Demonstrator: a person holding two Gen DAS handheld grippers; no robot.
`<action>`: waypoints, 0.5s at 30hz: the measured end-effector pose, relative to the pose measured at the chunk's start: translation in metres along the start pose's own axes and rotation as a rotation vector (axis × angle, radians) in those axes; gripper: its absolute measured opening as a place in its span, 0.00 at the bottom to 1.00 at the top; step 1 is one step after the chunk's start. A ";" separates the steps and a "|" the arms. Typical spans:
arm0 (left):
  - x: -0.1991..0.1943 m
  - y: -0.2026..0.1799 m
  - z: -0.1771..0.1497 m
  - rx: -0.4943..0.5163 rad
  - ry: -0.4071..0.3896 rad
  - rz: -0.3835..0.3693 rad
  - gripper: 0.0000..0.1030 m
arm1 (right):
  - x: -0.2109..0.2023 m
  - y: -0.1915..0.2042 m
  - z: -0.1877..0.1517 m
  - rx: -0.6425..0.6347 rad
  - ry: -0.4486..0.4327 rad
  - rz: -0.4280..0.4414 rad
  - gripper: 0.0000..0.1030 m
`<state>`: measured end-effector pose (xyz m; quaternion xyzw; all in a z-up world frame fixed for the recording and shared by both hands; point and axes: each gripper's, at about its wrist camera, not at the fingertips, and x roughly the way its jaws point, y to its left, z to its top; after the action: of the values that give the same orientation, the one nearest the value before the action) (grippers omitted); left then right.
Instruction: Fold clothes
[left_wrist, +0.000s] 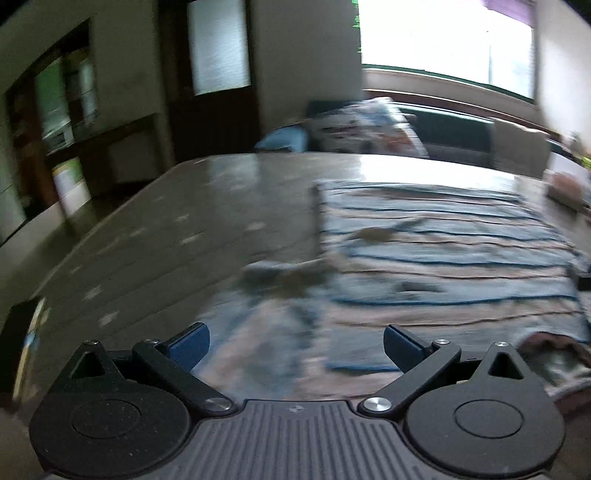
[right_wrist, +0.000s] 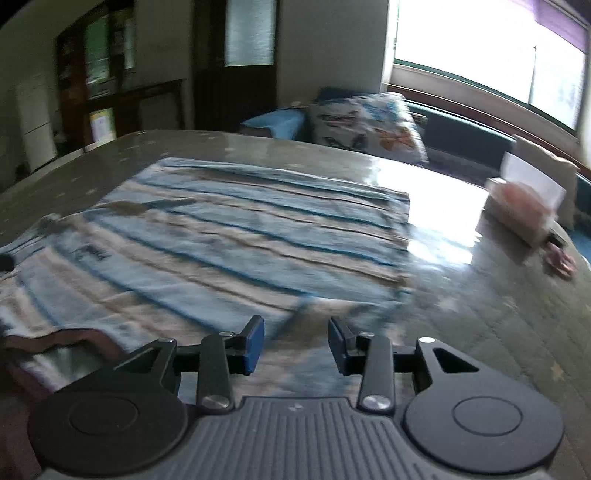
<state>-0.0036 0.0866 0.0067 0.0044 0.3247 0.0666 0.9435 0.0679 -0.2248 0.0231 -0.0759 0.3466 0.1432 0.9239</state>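
On the table (right_wrist: 461, 280) a striped shirt (right_wrist: 229, 236) lies spread flat, collar end near both grippers. The left gripper (left_wrist: 295, 350) hovers over its near edge, jaws spread wide, nothing between them. The right gripper (right_wrist: 295, 343) stands partly parted above the cloth, pads clear of it. A tissue box (right_wrist: 521, 210) holding tissue sits at the far right.

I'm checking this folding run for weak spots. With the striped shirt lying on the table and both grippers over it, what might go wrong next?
1. The blue and beige striped shirt lies on a glossy table; a one-sided pull may slide it.
2. The pink tissue box stands right of the shirt and may get knocked.
3. Both views are blurred; the left gripper and right gripper hold nothing and could pinch the wrong layer.
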 end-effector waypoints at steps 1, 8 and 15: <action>0.001 0.009 -0.001 -0.018 0.006 0.019 0.98 | -0.001 0.009 0.002 -0.017 -0.001 0.024 0.37; 0.007 0.047 -0.007 -0.093 0.030 0.074 0.90 | 0.002 0.082 0.017 -0.189 -0.012 0.200 0.52; 0.014 0.062 -0.011 -0.114 0.053 0.059 0.67 | 0.012 0.149 0.020 -0.325 0.001 0.317 0.53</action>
<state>-0.0072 0.1493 -0.0074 -0.0415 0.3451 0.1130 0.9308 0.0418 -0.0757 0.0238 -0.1683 0.3271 0.3403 0.8654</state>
